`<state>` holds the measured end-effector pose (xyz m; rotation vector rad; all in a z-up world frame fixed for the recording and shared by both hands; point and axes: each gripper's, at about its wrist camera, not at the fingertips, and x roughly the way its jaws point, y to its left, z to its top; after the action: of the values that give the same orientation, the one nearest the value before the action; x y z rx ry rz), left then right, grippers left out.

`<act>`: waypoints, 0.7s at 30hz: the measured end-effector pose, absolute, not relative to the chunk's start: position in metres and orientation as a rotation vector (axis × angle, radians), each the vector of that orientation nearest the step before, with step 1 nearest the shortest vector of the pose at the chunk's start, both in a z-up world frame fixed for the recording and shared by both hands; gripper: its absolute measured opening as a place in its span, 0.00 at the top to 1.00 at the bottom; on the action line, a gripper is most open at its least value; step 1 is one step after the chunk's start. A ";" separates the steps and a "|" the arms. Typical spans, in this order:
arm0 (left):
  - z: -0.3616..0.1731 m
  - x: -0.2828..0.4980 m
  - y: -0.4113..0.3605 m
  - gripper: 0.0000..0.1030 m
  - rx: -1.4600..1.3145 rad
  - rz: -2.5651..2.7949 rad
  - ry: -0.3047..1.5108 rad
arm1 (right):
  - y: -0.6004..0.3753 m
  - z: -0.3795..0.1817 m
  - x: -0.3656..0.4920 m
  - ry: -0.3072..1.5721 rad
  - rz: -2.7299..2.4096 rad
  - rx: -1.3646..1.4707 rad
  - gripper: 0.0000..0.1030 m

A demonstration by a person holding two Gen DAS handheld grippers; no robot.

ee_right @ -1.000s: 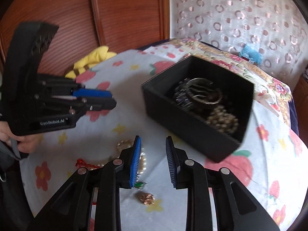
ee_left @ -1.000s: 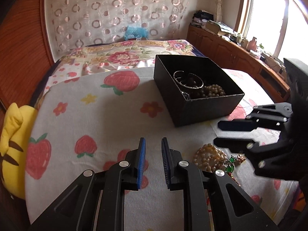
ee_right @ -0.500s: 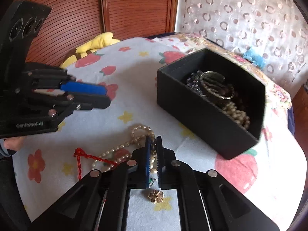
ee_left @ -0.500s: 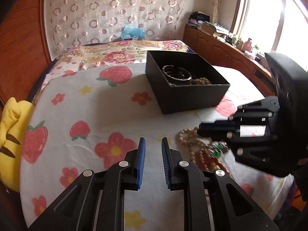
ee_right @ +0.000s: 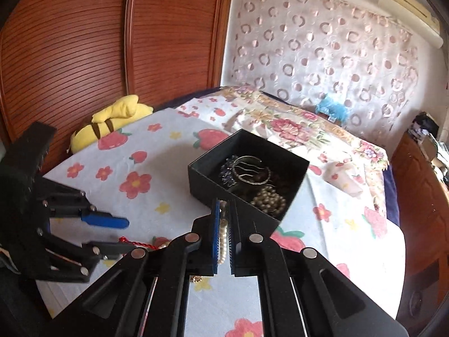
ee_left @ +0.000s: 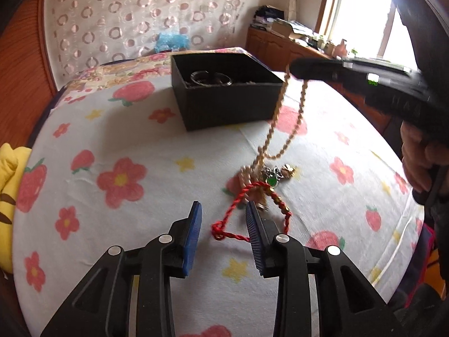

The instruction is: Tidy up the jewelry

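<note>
My right gripper (ee_right: 223,210) is shut on a pearl necklace (ee_right: 223,237) and holds it up beside the black jewelry box (ee_right: 207,181). In the left wrist view the necklace (ee_left: 280,118) hangs from the right gripper (ee_left: 296,70), its lower end still among the jewelry on the cloth. My left gripper (ee_left: 224,219) is open, low over a red cord (ee_left: 233,210), which lies between its fingers. A green pendant (ee_left: 270,181) and a gold charm (ee_left: 289,170) lie beside the cord. The box (ee_left: 224,104) holds bangles and beads.
The round table has a strawberry and flower cloth (ee_left: 120,179). A yellow plush toy (ee_right: 112,123) lies at the table's left edge. A bed with floral bedding (ee_right: 294,129) stands behind the table. A wooden cabinet (ee_left: 280,42) runs under the window.
My right gripper has lifted the pearl necklace off the cloth toward the box. My left gripper has opened wider and moved right, to the red cord.
</note>
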<state>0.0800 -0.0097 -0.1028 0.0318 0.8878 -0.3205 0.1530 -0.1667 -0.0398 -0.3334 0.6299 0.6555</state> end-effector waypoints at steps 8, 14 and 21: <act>-0.108 0.080 -0.010 0.96 0.046 -0.268 0.872 | -0.185 -0.026 0.147 0.592 0.616 -0.295 0.94; -0.081 0.080 0.005 0.96 0.009 -0.229 0.792 | -0.199 -0.007 0.147 0.547 0.595 -0.256 0.94; -0.056 0.088 0.010 0.96 0.011 -0.218 0.742 | -0.207 0.017 0.150 0.492 0.590 -0.240 0.94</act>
<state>0.0878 0.0102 -0.0563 0.0109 0.7416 -0.2176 0.1496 -0.2068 0.0173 -0.2396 0.4922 0.5900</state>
